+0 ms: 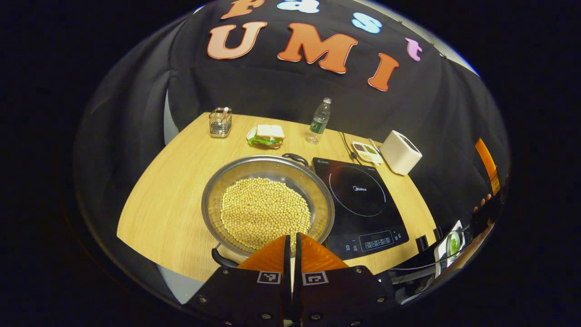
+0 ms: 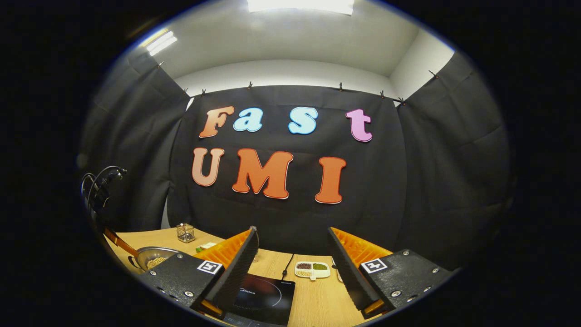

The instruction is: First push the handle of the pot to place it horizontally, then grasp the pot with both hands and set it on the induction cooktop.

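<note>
A wide steel pot (image 1: 268, 204) holding yellow beans sits mid-table, just left of the black induction cooktop (image 1: 363, 200). One dark handle (image 1: 295, 158) points to the far side by the cooktop's back corner. The other handle (image 1: 222, 259) is at the near left rim. My left gripper (image 1: 292, 240) is shut with nothing in it, its tips over the pot's near rim. My right gripper (image 2: 292, 231) is open and held high above the cooktop (image 2: 263, 293). In the right gripper view the pot (image 2: 156, 259) lies far to the left, with the left gripper (image 2: 97, 190) above it.
Along the table's back stand a wire holder (image 1: 220, 122), a sandwich on a plate (image 1: 268, 135) and a water bottle (image 1: 320, 119). A divided snack tray (image 1: 366, 152) and a white box (image 1: 400, 152) sit behind the cooktop. Bare wood (image 1: 172, 195) lies left of the pot.
</note>
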{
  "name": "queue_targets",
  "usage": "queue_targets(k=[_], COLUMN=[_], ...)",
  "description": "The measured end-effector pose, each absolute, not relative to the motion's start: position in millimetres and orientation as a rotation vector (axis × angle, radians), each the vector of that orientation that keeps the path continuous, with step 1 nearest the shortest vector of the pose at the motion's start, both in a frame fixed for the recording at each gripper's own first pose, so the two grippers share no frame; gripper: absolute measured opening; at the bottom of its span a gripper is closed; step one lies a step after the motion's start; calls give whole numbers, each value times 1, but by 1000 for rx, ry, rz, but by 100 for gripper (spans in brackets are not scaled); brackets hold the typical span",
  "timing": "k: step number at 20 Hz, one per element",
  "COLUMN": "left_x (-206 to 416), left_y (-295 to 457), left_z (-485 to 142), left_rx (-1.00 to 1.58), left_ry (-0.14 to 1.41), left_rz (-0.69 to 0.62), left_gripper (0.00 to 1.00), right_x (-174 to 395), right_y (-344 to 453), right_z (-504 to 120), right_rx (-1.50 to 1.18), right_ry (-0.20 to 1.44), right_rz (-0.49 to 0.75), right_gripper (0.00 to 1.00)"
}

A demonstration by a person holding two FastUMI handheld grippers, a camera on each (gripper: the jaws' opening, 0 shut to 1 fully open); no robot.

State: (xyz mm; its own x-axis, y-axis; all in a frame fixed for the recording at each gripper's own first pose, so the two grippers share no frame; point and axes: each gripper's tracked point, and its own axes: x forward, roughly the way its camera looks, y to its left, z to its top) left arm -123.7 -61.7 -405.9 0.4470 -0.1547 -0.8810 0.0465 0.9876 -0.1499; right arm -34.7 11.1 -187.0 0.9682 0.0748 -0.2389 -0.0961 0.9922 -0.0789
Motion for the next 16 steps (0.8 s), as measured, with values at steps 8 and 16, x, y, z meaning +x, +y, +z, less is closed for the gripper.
queue_targets(k=[8,16], left_x=[-160,-182], left_y=[-51,-35], left_z=[-442,-470], left_rx=[-231,-237], left_ry=[1278,1379], left_rz=[-51,16], left_gripper=[2,2], right_x=[-42,-46], right_y=[9,15], right_z=[-213,-241], right_rx=[-112,-102], right_ry=[269,327], right_rz=[89,104], right_gripper=[95,95])
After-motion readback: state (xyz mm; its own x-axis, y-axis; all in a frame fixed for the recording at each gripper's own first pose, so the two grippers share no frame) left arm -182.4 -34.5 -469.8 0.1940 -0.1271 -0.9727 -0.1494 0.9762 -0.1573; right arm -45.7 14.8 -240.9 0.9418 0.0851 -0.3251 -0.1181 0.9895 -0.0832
